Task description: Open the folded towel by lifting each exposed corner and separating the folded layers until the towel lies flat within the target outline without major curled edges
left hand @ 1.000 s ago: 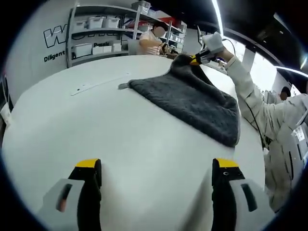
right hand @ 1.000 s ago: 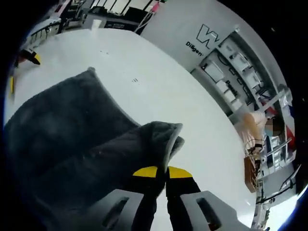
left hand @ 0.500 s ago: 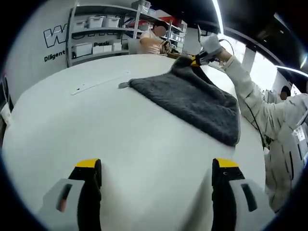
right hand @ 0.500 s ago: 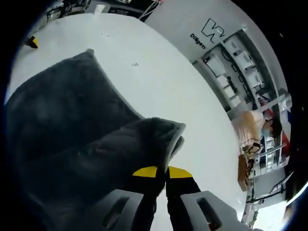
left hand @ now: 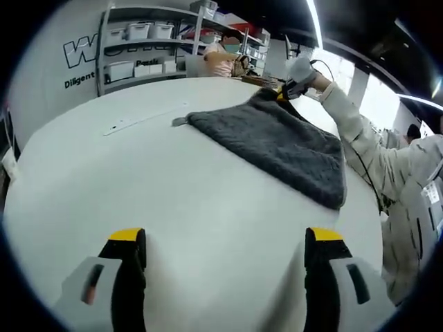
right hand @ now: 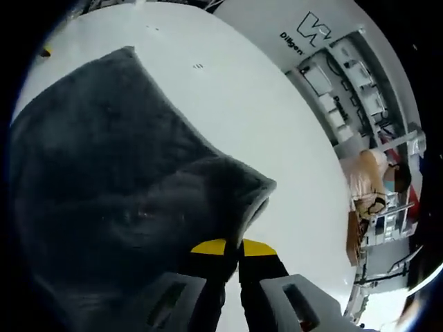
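A dark grey towel (left hand: 277, 142) lies spread on the white table (left hand: 173, 200), stretching from the middle toward the far right. My left gripper (left hand: 225, 242) hovers open over bare table, well short of the towel. At the towel's far corner my right gripper (left hand: 285, 88) is shut on the cloth, held by a person's gloved hand. In the right gripper view the towel (right hand: 104, 173) spreads out below, and my right gripper (right hand: 233, 247) pinches a raised corner fold (right hand: 242, 194) between its yellow-tipped jaws.
Thin outline marks (left hand: 142, 119) run across the table left of the towel. Shelves with white bins (left hand: 138, 48) stand beyond the far table edge, with a seated person (left hand: 225, 61) beside them. The holder's sleeve (left hand: 360, 138) reaches in from the right.
My right gripper has carried the gripped corner farther out and lower, so the towel lies flatter and wider. My left gripper has stayed put.
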`<state>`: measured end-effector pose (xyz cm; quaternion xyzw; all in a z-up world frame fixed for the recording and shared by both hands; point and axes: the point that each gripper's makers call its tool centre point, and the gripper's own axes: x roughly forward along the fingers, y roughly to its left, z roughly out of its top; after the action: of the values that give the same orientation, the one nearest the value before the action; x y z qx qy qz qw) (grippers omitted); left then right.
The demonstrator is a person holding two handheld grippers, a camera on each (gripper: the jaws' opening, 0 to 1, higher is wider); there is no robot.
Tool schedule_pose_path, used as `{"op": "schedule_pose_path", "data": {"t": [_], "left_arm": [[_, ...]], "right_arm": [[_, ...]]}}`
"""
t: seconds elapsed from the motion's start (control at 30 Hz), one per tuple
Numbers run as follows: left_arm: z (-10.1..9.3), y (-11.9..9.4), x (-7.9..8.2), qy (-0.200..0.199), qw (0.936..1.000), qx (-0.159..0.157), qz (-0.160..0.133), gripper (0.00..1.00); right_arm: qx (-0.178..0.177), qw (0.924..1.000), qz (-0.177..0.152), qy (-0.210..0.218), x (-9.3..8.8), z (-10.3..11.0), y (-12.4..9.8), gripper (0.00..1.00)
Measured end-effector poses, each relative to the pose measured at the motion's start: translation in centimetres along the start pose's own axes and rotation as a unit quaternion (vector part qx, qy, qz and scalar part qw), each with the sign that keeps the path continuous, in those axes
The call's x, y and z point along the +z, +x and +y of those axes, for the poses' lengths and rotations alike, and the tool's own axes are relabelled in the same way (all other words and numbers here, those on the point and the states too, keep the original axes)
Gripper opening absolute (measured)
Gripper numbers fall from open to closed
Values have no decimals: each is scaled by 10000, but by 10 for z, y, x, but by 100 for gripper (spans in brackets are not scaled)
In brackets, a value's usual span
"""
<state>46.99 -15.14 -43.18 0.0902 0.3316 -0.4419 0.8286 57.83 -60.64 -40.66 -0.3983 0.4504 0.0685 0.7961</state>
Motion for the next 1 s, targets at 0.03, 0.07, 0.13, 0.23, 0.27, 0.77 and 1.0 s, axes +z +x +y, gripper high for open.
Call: {"op": "schedule_pose_path", "data": {"t": [0.03,0.07,0.13,0.23,0.27,0.77,1.0], "left_arm": [[0,0,0,8,10000,-1,5,94],[0,0,0,10,10000,-2,6,94],[-1,1,0,11,10000,-5,13,94],[0,1,0,17,10000,-12,20,94],[1,1,0,8,10000,-9,21,94],[1,0,1,43,10000,0,20,94],[2,-1,1,27,10000,15,7,94]], "right_arm": [[19,10000,42,-8,-2,1,1,0],[31,10000,80,-7,-4,3,2,0],[70,9999,139,-19,-7,4,6,0],[193,9998,105,30,-6,9,9,0],[179,9997,146,13,-8,8,10,0],[216,9992,336,45,-18,8,26,3],[103,9992,393,70,-19,4,28,9]]}}
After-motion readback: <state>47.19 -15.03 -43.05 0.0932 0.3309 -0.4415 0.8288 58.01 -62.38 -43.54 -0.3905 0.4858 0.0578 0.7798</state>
